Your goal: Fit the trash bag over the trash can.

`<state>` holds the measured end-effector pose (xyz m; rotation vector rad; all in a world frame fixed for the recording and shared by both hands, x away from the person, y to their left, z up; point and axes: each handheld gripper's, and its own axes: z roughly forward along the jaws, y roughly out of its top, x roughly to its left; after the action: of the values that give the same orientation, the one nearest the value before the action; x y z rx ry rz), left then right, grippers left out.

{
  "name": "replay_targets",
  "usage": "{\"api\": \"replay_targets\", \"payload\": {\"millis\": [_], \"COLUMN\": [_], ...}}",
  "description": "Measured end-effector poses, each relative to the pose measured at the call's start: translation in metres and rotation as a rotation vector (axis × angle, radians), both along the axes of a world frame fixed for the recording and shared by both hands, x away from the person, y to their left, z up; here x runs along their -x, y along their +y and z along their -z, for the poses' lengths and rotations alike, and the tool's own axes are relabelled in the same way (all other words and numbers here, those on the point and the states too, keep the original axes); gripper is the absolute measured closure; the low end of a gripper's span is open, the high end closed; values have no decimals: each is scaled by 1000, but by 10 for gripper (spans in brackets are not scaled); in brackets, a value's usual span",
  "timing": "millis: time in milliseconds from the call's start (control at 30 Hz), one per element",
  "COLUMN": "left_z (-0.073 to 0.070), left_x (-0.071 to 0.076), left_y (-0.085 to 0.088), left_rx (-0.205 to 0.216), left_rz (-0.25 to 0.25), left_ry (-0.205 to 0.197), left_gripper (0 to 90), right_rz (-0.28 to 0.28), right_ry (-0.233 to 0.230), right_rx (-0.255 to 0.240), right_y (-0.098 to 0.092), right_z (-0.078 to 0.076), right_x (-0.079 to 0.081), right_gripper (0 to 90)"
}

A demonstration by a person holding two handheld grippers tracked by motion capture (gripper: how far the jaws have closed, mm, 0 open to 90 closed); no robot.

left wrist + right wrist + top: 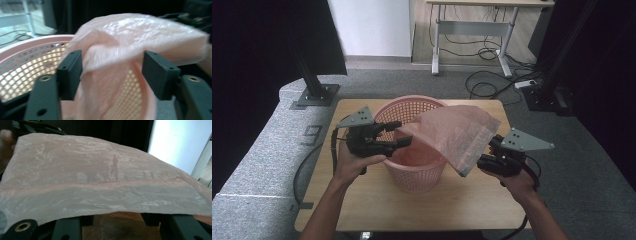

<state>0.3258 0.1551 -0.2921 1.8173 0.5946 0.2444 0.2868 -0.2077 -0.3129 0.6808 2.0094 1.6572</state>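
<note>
A round pink mesh basket point(412, 101) point(30, 42) stands mid-table. Above it a translucent pink plastic bag point(452, 132) point(130, 32) point(100, 175) spreads flat between both grippers. My left gripper point(398, 134) point(112, 72) is over the basket's left rim, open, its jaws wide apart with the bag's left end bunched loosely between them. My right gripper point(479, 162) point(117, 220) is at the basket's right side. The bag lies over its jaws and hides their tips. The lower parts of those jaws stand apart.
The wooden table point(472, 200) has bare room in front of and beside the basket. Black stand bases point(314, 95) point(547, 97) sit on the grey floor at both back corners. A desk point(472, 25) and floor cables point(492, 85) lie beyond.
</note>
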Motion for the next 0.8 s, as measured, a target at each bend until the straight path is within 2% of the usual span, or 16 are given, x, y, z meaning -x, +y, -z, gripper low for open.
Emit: {"api": "replay_targets", "payload": {"millis": [100,133,233,300,400,500,667,800], "left_z": [3,3,5,6,7,9,11,11], "left_x": [-5,-6,-10,-11,-13,-14,-15,-16], "left_y": [-4,-5,-7,-7,-6,-4,-3,-5], "left_rx": [-39,-46,-37,-30,-13,-8,7,9], "left_rz": [-52,-55,-55,-73,-113,-134,-136,-140], "left_ry": [-11,-12,14,23,39,57,95,111], "left_gripper": [555,622,808,855,885,890,892,892], "right_rz": [-4,-6,-10,-12,-26,-40,-60,-98], "right_ry": [6,6,8,12,26,36,39,59], "right_rx": [-5,-5,-4,-5,-10,-26,-48,-44], "right_y": [0,0,-1,-3,-11,-19,-29,-26], "right_z": [0,0,1,3,10,22,44,55], "right_x": [-1,0,1,3,7,14,30,40], "right_gripper": [526,525,523,518,506,499,487,474]}}
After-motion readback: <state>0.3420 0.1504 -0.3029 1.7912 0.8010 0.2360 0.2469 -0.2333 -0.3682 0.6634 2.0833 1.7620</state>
